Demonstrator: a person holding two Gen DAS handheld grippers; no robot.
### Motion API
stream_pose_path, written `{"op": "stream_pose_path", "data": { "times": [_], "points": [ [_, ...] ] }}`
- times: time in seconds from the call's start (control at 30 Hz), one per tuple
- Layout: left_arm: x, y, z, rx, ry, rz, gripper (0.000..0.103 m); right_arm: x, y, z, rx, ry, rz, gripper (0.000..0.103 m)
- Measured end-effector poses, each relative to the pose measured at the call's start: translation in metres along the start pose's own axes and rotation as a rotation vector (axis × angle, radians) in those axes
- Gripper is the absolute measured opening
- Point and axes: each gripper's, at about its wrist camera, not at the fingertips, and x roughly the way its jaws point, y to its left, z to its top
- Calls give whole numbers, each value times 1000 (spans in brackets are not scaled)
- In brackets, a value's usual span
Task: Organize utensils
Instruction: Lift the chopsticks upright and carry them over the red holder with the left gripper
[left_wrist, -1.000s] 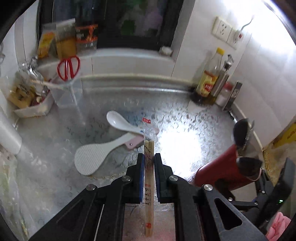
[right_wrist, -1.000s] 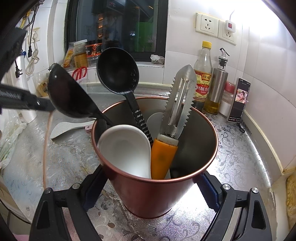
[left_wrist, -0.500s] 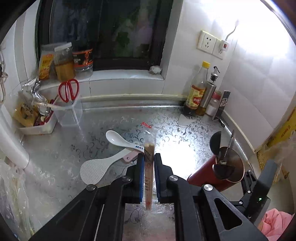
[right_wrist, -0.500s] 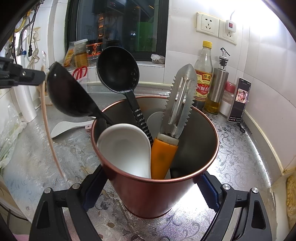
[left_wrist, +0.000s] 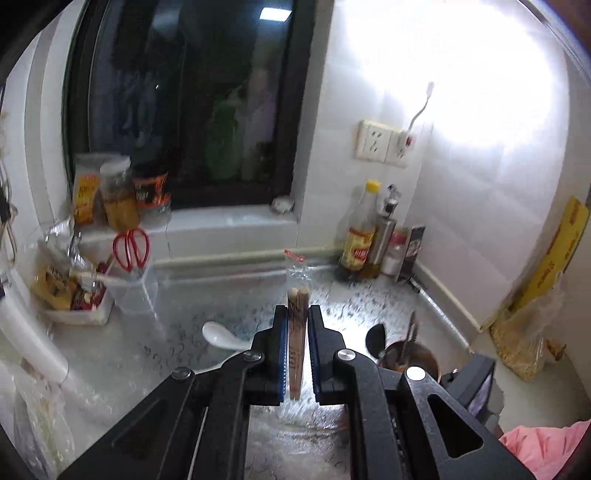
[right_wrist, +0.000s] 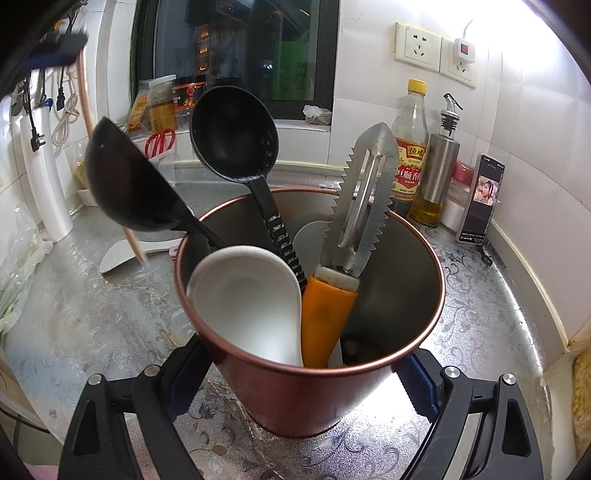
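The left gripper (left_wrist: 297, 354) clamps wrapped chopsticks (left_wrist: 297, 325) above the surface (left_wrist: 184, 354); the right gripper (right_wrist: 295, 384) grips the copper utensil holder (right_wrist: 310, 391). Next, I judge: lower the chopsticks tip-first between ladles (right_wrist: 232, 136) and scaler (right_wrist: 365, 199).

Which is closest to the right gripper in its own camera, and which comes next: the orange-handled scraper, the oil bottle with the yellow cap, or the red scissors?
1. Orange-handled scraper: inside the copper cup that the right gripper holds, right in front.
2. Oil bottle with the yellow cap: farther back on the right, by the wall.
3. Red scissors: farthest, back left near the window sill.
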Motion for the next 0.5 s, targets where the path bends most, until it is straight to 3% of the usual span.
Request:
{"op": "stream_pose_path", "data": {
  "times": [0.5],
  "points": [
    [-37, -43, 56, 146, -153, -102, 10, 2, -2, 3, 1, -3, 4, 93]
  ]
}}
